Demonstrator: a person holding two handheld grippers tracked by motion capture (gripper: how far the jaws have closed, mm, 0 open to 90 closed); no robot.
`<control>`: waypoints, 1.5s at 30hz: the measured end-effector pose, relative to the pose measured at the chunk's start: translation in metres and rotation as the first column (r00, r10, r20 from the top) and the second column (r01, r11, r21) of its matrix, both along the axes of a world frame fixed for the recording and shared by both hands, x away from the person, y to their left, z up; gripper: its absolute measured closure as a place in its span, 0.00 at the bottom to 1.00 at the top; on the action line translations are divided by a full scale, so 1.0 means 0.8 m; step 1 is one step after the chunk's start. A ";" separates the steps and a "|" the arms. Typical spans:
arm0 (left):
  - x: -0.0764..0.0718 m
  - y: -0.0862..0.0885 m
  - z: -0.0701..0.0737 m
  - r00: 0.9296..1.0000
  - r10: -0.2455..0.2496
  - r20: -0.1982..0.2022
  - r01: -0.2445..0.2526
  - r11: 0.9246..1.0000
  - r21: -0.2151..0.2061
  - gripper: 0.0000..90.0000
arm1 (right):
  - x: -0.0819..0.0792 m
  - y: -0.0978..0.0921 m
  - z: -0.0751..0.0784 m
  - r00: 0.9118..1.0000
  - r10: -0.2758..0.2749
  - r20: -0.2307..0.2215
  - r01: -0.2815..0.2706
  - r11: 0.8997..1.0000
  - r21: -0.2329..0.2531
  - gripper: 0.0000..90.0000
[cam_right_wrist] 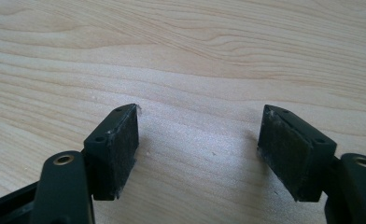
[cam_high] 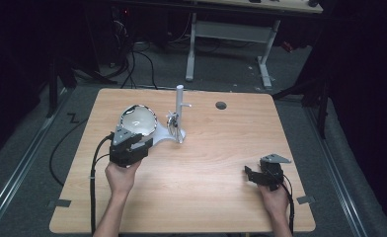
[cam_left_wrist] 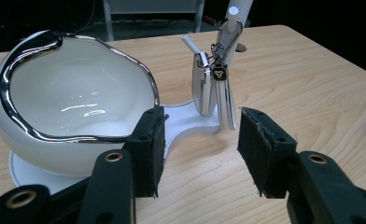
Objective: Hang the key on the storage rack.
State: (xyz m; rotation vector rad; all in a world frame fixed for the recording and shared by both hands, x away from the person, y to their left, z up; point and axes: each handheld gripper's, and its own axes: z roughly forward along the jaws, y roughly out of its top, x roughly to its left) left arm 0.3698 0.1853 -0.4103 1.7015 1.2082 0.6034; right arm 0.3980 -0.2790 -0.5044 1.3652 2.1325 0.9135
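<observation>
Dim room, pale wooden table (cam_high: 206, 197). Left gripper (cam_left_wrist: 197, 140) released, approach step: keys (cam_left_wrist: 214, 84) dead ahead beyond the pads, hung on white stand (cam_left_wrist: 235, 18). Next: advance, close on the bunch, lift off hook. Obstacle: bowl (cam_left_wrist: 73, 98) close alongside, left. Right gripper (cam_right_wrist: 197, 144) released, idle over bare wood.

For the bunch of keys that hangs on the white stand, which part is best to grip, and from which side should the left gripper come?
Probably grip the flat silver key fob low on its body, across its thin sides. The bunch of keys hangs upright from the white stand, free below, facing the open left gripper. Come straight from the front, right of the white bowl, then lift to unhook.
</observation>
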 end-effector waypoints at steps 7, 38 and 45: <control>-0.007 0.005 0.000 1.000 0.003 0.003 -0.003 1.000 -0.005 0.57 | 0.000 0.000 0.000 1.000 0.000 0.000 0.000 1.000 0.000 0.32; -0.033 0.025 -0.009 0.999 0.033 0.003 -0.033 0.999 -0.031 0.57 | 0.000 0.000 0.000 1.000 0.000 0.000 0.000 1.000 0.000 0.32; -0.041 0.032 -0.017 0.999 0.044 -0.011 -0.045 0.998 -0.042 0.56 | 0.000 0.000 0.000 1.000 0.000 0.000 0.000 1.000 0.000 0.32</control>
